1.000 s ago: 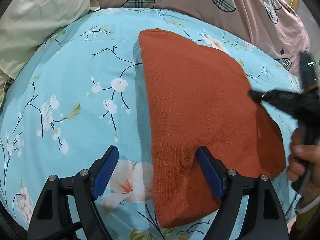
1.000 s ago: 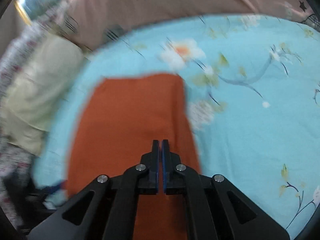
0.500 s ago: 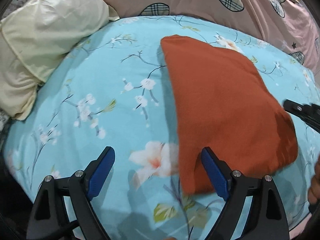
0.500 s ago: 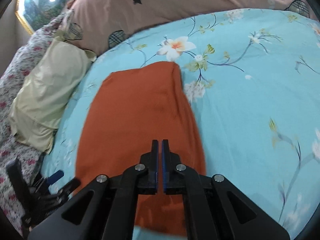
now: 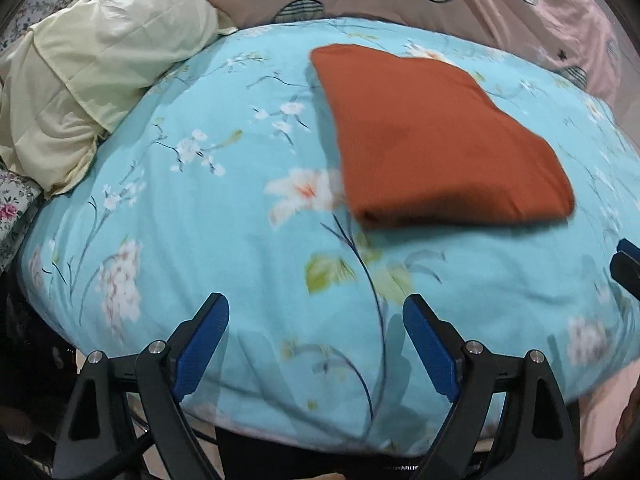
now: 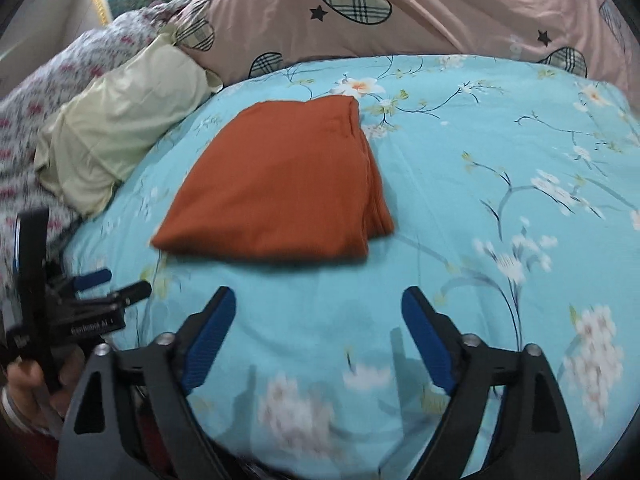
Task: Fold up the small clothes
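On the bed's light-blue floral quilt (image 5: 240,240), the rust-orange knitted garment (image 5: 436,136) is lying folded into a neat, layered rectangle, so the folding is looking finished. The left tool (image 5: 316,340) and right tool (image 6: 318,330) are hovering nearby, both gaping wide, gripping nothing.

Our left gripper (image 5: 316,332) and right gripper (image 6: 318,322) share one build: black angular plastic arms, silver screws at the joints, ribbed blue pads (image 6: 210,340). Our bare-skinned left hand (image 6: 28,384) grips a black handle with white lettering.
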`<action>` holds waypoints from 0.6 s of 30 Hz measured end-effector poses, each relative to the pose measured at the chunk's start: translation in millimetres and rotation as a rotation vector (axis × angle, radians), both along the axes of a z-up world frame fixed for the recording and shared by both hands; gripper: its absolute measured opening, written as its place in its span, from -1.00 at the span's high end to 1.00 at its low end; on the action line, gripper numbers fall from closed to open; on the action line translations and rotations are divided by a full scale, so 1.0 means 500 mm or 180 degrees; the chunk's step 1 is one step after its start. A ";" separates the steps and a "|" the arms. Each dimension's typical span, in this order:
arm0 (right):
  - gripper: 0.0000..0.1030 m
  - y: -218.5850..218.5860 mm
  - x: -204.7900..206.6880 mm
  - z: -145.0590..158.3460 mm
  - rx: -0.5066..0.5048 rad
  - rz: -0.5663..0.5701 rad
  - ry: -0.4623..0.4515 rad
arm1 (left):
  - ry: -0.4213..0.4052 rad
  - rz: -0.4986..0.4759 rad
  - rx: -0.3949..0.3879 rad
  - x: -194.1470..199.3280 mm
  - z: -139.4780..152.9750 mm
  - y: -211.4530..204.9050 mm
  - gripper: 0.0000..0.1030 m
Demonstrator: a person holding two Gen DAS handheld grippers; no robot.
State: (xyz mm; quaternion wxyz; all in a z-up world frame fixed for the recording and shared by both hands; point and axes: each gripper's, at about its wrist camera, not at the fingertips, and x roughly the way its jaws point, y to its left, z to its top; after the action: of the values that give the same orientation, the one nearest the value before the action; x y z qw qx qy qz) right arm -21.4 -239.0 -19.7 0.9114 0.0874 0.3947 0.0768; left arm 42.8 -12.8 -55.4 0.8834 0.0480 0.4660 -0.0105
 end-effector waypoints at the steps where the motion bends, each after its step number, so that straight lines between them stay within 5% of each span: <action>1: -0.72 0.002 -0.013 -0.004 -0.0048 0.0021 0.0006 | 0.0004 -0.0044 0.0006 -0.010 -0.001 -0.004 -0.74; 12: -0.73 0.013 -0.032 0.003 -0.0125 0.0094 0.0001 | -0.0251 0.0004 0.0236 -0.036 0.054 -0.014 -0.81; 17: -0.74 0.020 -0.038 0.046 -0.0282 0.0178 -0.0241 | -0.0411 0.0218 0.0366 -0.026 0.103 0.004 -0.81; 18: -0.87 0.023 -0.041 0.056 -0.0324 0.0209 -0.0318 | -0.0444 0.0239 0.0418 -0.024 0.110 0.006 -0.81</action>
State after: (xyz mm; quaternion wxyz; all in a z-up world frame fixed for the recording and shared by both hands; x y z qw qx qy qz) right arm -42.1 -227.3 8.5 0.9302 0.0240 0.3548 0.0907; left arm 30.9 -10.0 -0.2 0.9085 0.0890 0.4044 0.0565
